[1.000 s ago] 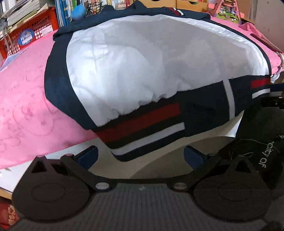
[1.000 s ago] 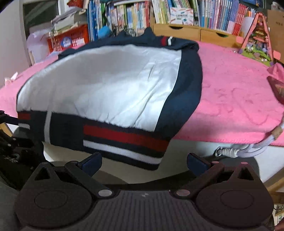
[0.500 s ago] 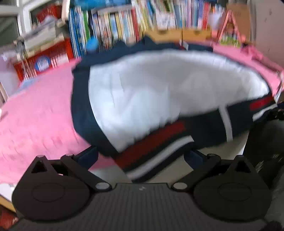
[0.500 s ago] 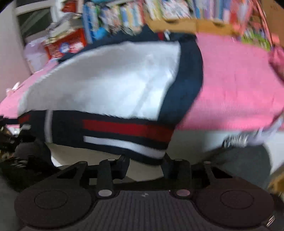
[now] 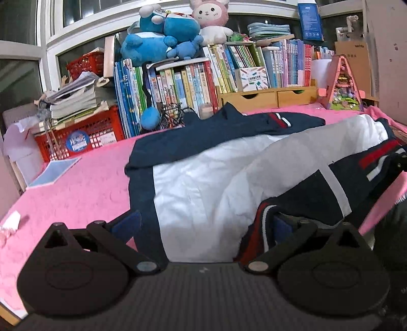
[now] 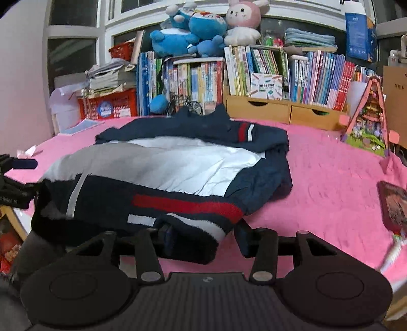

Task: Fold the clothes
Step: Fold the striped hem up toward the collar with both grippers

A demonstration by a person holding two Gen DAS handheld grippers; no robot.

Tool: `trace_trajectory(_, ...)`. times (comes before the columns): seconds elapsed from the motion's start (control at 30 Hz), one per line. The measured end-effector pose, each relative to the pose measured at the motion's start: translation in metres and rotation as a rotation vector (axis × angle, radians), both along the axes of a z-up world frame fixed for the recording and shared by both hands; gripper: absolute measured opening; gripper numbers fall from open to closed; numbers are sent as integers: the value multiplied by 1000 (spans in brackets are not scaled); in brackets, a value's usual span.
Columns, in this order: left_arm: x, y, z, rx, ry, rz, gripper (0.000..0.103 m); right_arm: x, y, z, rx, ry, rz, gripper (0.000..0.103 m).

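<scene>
A child's bedroom: pink bedspread (image 6: 330, 183), crammed bookshelf (image 6: 254, 73), plush toys (image 6: 203, 28) on top.

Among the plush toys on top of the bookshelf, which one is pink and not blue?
The pink rabbit plush toy with long ears, sitting rightmost in the row. The round plush toys piled to its left are all blue and white.

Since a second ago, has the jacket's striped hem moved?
Yes. The striped hem has come up off the table's front edge and now lies over the pink cloth, toward the bookshelf.
</scene>
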State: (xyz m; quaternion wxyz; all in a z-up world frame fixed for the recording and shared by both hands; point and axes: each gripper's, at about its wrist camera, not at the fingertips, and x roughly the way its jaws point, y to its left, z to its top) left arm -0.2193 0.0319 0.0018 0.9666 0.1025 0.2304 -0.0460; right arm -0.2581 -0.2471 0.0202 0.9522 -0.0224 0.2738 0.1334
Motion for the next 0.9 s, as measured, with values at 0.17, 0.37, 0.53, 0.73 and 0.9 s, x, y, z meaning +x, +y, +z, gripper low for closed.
trace_trajectory(0.17, 31, 4, 18, 30, -59, -2, 103, 45, 6, 14, 52, -26, -14, 49)
trace_trajectory(0.37, 99, 11, 14, -16, 1, 1, 103, 117, 19, 27, 82, -17, -34, 61)
trace_trajectory(0.53, 139, 21, 13, -53, 14, 31, 103, 180, 37, 17, 92, 51, -37, 68)
trace_trajectory(0.73, 146, 46, 30, -83, -6, 37, 103, 241, 49, -18, 45, 156, -89, 70)
trace_trajectory(0.9, 123, 68, 49, -173, -61, 73, 103, 254, 48, -33, 62, 149, -100, 83)
